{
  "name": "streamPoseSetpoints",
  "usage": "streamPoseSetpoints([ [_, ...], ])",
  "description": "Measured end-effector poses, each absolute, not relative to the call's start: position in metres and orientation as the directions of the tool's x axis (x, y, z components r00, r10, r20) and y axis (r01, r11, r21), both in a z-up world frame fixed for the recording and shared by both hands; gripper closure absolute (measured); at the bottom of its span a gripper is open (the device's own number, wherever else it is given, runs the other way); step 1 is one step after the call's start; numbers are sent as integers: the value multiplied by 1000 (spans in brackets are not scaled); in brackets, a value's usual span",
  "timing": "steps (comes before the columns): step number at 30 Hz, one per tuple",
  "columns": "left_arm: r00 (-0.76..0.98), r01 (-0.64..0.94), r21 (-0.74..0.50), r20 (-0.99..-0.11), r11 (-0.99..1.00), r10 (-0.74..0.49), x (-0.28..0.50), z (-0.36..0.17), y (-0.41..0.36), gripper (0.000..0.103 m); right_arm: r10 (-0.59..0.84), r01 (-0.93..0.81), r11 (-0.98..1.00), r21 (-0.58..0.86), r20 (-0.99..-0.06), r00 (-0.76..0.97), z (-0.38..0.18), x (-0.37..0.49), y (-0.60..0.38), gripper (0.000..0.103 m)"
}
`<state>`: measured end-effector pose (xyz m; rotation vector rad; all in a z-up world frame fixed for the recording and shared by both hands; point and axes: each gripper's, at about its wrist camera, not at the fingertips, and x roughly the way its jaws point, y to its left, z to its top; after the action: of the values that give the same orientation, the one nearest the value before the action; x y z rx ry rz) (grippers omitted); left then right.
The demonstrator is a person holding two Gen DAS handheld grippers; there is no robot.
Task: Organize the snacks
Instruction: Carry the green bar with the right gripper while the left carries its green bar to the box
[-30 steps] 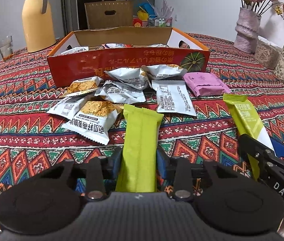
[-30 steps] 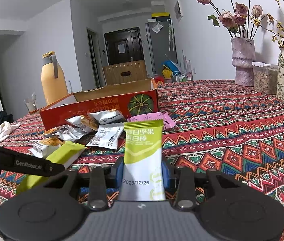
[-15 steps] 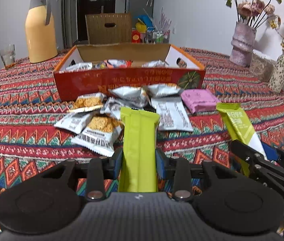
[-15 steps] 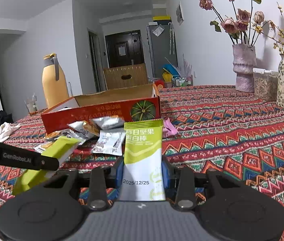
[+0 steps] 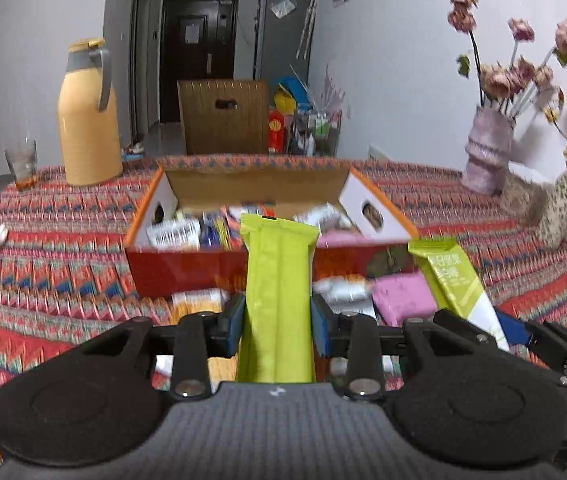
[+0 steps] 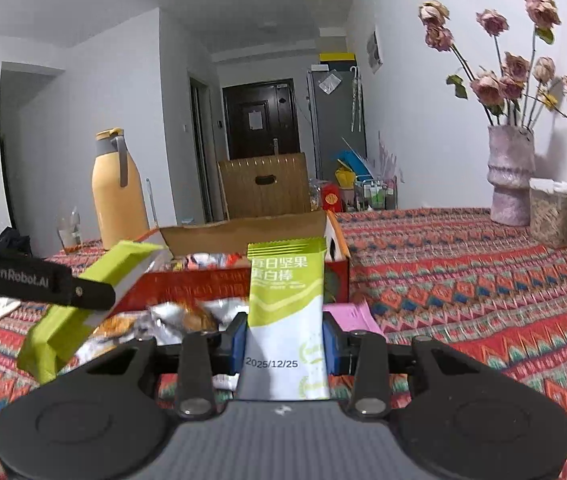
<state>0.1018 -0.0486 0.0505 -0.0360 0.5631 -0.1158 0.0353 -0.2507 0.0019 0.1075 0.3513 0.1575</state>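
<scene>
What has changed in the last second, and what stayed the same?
Both grippers rose and tipped up toward the open red box, whose inside now shows. The left gripper stays shut on its plain green bar; the right gripper stays shut on the green-and-white bar. Nothing was released. The loose packets and pink packet still lie before the box.

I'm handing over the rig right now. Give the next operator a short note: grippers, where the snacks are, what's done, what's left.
Left gripper: shut on a plain lime-green snack bar, raised in front of the box.
Right gripper: shut on a green-and-white nut bar with printed date, also raised.
Open red cardboard box: already holds several packets.
Left to do: drop both bars into the box, then collect the silver and orange packets and the pink packet lying on the patterned tablecloth in front of it.
</scene>
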Motion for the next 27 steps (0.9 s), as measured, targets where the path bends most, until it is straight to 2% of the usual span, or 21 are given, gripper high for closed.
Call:
streamPoseSetpoints([
  [13,860,53,-94,-502,994,-94,191,85,-30,68,188,-153,980,131,-327,926,36,131,-230,67],
  [27,846,-23,-144,-530,989,-57,270,56,-17,68,189,-145,979,140,-385,903,24,222,-216,67],
])
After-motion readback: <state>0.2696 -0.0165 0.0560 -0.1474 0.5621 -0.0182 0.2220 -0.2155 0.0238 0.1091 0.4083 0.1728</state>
